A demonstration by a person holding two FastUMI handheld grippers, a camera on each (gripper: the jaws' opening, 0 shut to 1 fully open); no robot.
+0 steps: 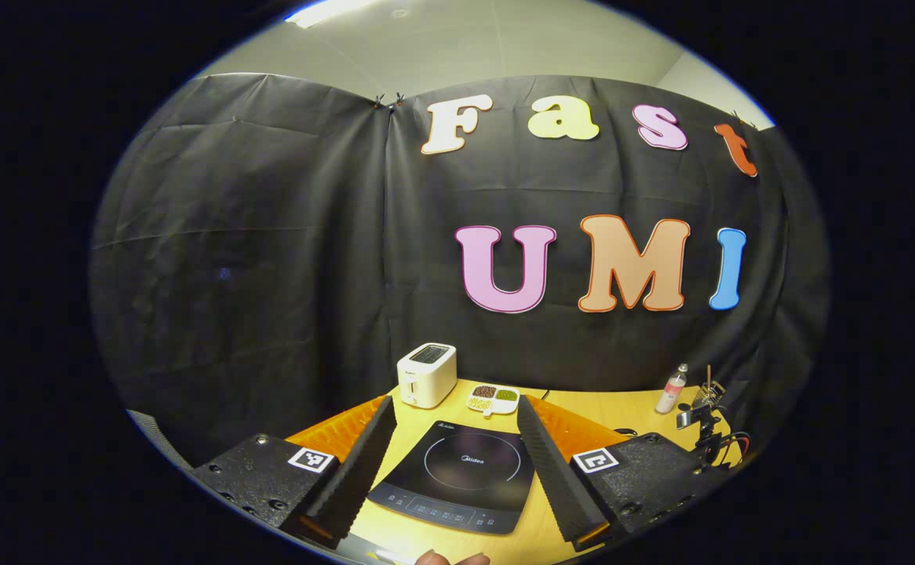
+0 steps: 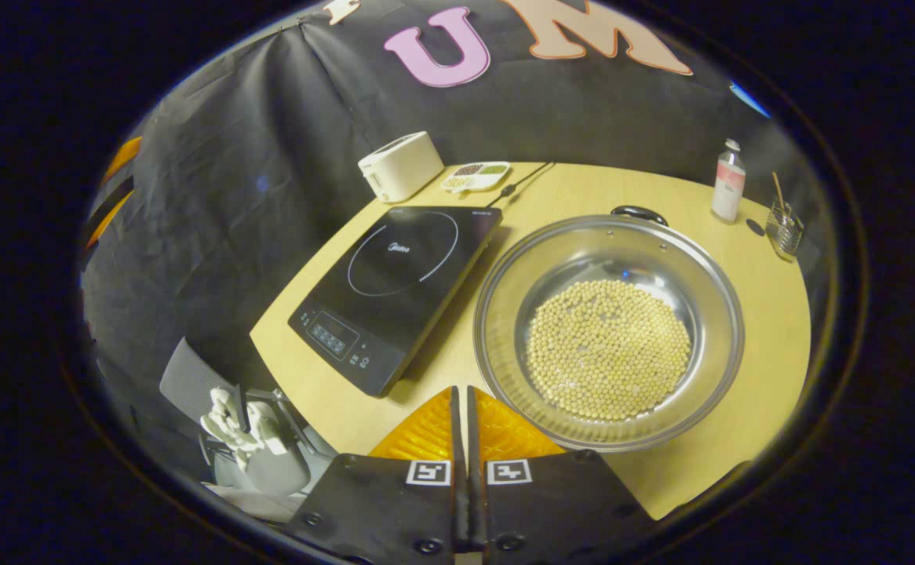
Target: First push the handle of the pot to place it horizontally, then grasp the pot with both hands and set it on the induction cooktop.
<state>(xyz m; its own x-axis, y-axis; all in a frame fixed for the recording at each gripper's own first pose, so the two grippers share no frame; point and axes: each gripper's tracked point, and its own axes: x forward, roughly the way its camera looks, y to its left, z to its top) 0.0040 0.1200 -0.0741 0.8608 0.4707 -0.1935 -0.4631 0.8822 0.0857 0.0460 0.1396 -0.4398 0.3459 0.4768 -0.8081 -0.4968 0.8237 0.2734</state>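
A wide steel pot (image 2: 609, 329) holding pale soybeans stands on the wooden table, right of the black induction cooktop (image 2: 399, 286). One dark handle (image 2: 639, 213) shows at the pot's far rim. My right gripper (image 2: 463, 396) is shut with nothing between its fingers, and it hovers at the pot's near left rim. In the left gripper view the cooktop (image 1: 457, 475) lies straight ahead between the fingers of my left gripper (image 1: 457, 412), which is open and held above the table's near edge.
A white toaster (image 2: 401, 165) and a small dish of beans (image 2: 475, 176) sit behind the cooktop. A bottle (image 2: 728, 182) and a glass with sticks (image 2: 783, 224) stand at the far right corner. A grey chair (image 2: 214, 408) is below the table's left edge.
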